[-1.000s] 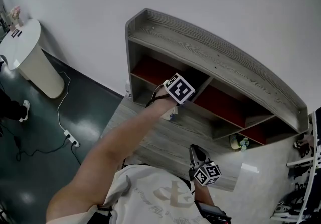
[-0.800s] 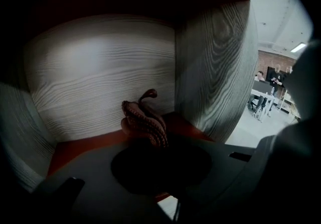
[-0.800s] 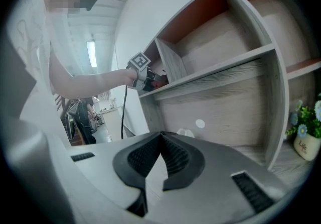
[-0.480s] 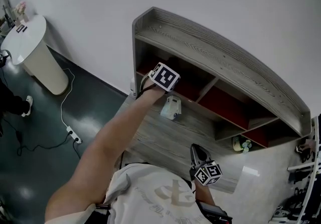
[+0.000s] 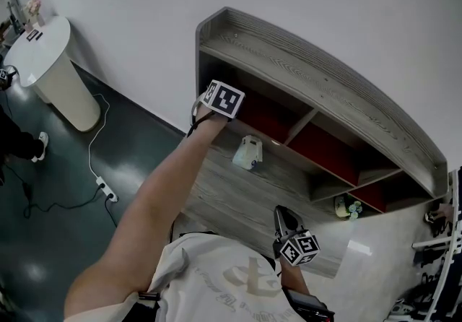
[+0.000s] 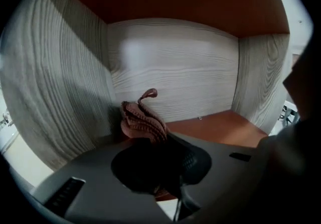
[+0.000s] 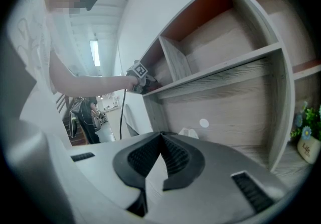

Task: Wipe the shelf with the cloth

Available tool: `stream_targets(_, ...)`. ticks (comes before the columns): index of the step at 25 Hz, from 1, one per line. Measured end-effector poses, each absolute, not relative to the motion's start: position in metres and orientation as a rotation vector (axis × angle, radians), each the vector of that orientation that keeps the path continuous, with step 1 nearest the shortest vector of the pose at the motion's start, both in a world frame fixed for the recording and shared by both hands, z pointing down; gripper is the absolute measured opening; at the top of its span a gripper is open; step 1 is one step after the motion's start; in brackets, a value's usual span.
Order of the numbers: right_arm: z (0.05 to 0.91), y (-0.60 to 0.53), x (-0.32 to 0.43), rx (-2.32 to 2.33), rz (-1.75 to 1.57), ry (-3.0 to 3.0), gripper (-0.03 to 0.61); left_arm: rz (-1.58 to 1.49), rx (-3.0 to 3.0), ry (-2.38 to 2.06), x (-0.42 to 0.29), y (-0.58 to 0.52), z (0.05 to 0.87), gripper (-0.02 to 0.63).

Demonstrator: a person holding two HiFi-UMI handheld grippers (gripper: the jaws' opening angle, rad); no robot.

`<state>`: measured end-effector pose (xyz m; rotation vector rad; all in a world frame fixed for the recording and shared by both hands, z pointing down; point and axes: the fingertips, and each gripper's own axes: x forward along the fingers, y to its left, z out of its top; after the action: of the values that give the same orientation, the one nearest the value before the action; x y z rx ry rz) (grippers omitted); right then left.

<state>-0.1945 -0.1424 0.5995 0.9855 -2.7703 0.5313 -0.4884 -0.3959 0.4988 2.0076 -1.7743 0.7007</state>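
The grey wood shelf (image 5: 317, 86) with red-brown compartment floors stands against the white wall. My left gripper (image 5: 216, 107) reaches into the upper left compartment, close to its left wall. In the left gripper view it (image 6: 160, 142) is shut on a bunched reddish-brown cloth (image 6: 143, 120), which rests on the compartment floor (image 6: 220, 127) in the back left corner. The right gripper view shows the left gripper (image 7: 140, 75) at the shelf's left end. My right gripper (image 5: 287, 228) hangs low over the desk surface, away from the shelf, shut with nothing in it (image 7: 161, 140).
A small white object (image 5: 247, 152) stands on the grey wood desk (image 5: 238, 201) under the shelf. A little flower pot (image 5: 345, 206) sits in a lower right compartment. A white round stand (image 5: 40, 61) and a power strip (image 5: 105, 190) with its cable are on the dark floor at left.
My left gripper has slid left along the upper compartment with the cloth, from near the divider to the left wall. The right gripper has stayed in place.
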Motion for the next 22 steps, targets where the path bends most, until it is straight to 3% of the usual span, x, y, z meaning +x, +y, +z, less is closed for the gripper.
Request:
stream_targets(12,0.605,-0.129,-0.198,0.956,0.540,-2.789,0.005,0.665,1.869,-1.897,-0.526,-0.340,0.495,0.066)
stream_targets(22,0.608,-0.125,-0.201,0.971,0.544,-2.798,0.005,0.323,2.129,-1.826,-0.504,-0.277,0.508,0.066)
